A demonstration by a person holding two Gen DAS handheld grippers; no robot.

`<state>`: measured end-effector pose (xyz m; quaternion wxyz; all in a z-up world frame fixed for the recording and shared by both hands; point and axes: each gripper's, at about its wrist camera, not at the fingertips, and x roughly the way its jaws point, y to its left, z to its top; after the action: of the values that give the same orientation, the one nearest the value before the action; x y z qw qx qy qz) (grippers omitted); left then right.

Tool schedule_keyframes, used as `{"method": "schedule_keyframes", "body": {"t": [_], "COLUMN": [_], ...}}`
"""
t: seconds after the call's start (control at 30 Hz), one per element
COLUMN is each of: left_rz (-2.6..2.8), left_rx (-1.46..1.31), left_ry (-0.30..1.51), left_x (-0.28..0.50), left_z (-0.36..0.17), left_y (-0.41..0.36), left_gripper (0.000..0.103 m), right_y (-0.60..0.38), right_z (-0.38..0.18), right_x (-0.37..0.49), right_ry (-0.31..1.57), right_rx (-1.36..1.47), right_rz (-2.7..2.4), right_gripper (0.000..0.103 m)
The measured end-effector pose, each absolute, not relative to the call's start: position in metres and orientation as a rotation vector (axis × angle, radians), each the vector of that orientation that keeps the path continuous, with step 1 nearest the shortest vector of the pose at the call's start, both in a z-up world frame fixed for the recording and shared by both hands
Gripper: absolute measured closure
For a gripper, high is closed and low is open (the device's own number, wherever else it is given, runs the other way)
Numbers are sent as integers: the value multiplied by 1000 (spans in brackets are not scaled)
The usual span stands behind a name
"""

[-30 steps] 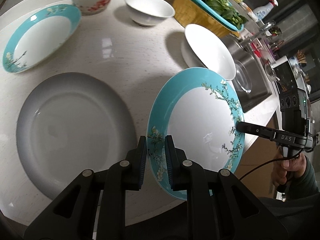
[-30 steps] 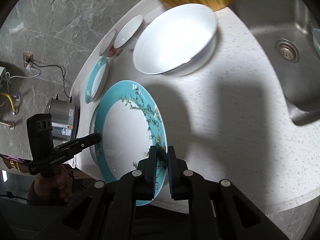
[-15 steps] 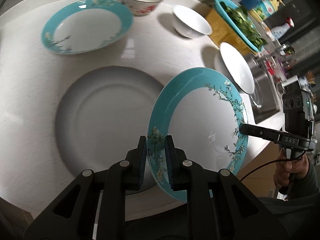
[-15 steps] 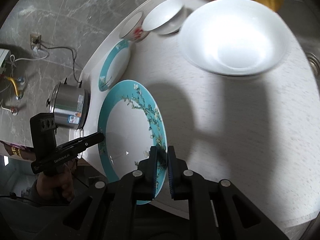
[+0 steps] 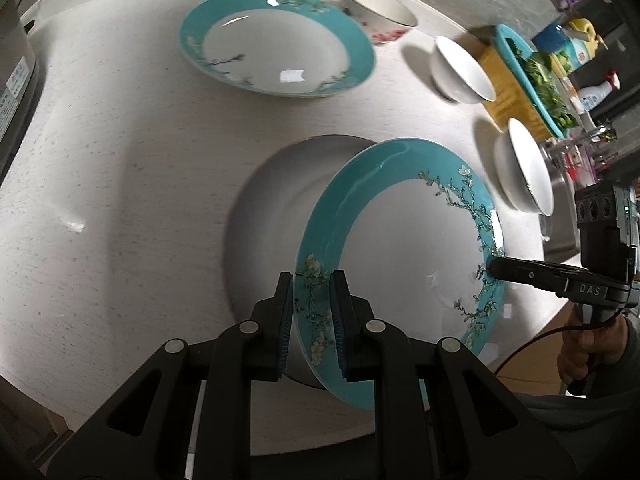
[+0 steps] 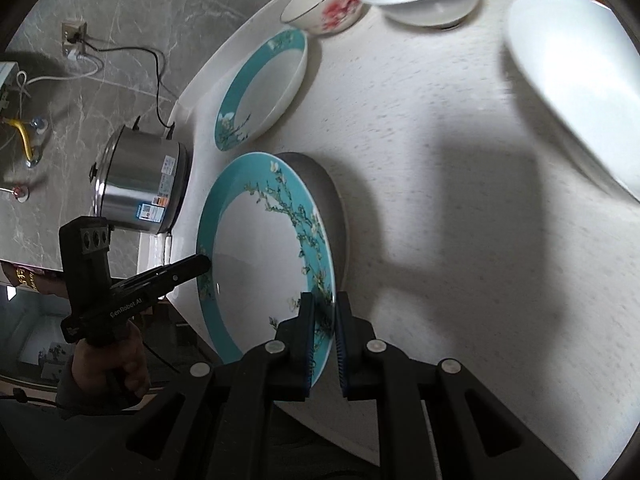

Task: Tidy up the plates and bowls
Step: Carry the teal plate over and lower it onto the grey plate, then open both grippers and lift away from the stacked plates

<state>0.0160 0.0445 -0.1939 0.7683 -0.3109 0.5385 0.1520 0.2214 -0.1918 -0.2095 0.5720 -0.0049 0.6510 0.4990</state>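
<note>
Here, both tools [image 5: 311, 312] [image 6: 322, 322] gripping teal plate [image 5: 404, 256], above grey plate [image 5: 276, 200]

Grey plate [image 5: 272, 216] half hidden behind teal plate [image 5: 400, 248].

Teal-rimmed plate [image 5: 400, 248] tilted above grey plate [image 5: 276, 208].

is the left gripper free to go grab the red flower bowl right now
Probably not: the left gripper is shut on the held teal plate, shared with the right gripper. The red flower bowl sits unobstructed.
</note>
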Motion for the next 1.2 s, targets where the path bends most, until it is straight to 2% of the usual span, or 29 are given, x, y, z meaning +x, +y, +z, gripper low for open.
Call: {"method": "schedule_keyframes", "body": {"t": [0.37, 0.6, 0.9, 1.2], "left_rz": [336, 348, 392, 411], "left_rx": [-673, -621, -480, -322], "left_ry": [1191, 1189, 1200, 1224], "left_x": [11, 15, 30, 39], "left_z": [-220, -220, -216, -220], "left_y": [66, 66, 44, 23], "left_gripper": [86, 84, 78, 73], "right_y": [-163, -157, -145, -131], "right_z": [-229, -228, -219, -209], "right_x": [216, 215, 200, 176], "right_ry": [1546, 1523, 1435, 1279], "right_rx": [-55, -87, -234, -446], "right_rz": [1137, 1114, 1090, 1042], "right_gripper": [91, 90, 88, 80]}}
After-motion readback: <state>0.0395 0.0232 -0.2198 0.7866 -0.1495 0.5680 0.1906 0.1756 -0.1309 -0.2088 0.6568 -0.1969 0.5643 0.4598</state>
